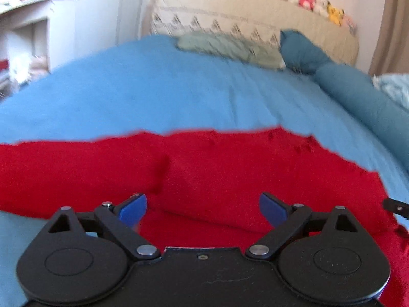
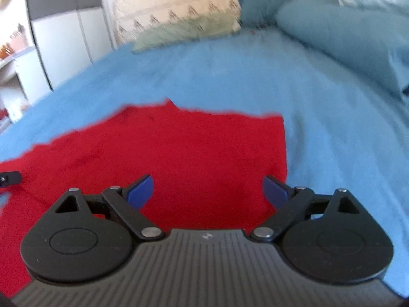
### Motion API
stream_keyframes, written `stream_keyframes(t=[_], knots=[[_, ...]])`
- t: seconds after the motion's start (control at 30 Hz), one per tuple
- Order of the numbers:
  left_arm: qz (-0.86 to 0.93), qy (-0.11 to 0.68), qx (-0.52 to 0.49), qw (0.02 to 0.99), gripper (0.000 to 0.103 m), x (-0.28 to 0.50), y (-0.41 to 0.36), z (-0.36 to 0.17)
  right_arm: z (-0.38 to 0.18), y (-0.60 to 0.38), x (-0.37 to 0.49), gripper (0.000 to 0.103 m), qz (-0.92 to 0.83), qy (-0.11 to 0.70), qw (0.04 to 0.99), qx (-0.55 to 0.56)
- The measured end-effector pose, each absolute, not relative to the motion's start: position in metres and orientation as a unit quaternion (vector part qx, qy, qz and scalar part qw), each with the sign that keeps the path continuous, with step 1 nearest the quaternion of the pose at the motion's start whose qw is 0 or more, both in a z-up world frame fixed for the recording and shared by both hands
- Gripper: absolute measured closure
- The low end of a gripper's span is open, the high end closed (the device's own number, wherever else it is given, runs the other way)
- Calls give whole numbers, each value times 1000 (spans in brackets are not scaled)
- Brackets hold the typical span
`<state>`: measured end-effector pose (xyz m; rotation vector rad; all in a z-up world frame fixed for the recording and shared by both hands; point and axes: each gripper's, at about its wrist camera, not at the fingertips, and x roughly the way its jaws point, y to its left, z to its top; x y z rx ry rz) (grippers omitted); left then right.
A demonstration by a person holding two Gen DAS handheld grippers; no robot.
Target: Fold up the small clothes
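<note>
Both hand-held grippers [image 1: 203, 211] [image 2: 208, 192] open above red garment [image 1: 204, 168].

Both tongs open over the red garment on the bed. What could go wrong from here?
1. The red garment has a doubled-over flap near the left tongs; a pinch there may catch only one layer, or all of them.
2. It lies on a soft blue bedspread; the right tongs, open near its edge, might grab bedspread too.
3. Both views are blurred, so judging the edges is probably harder.
</note>
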<state>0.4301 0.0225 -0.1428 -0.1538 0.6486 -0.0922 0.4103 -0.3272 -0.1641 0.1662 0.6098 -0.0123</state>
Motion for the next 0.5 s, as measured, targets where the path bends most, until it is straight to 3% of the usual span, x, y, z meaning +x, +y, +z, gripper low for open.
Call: stream_keyframes(t=[0.27, 0.5], knots=[[25, 285, -109, 952, 0, 384, 111, -85, -81, -271, 374, 0, 39, 255, 964, 66], [136, 291, -163, 933, 2, 372, 218, -107, -90, -209, 377, 0, 69, 279, 956, 58]])
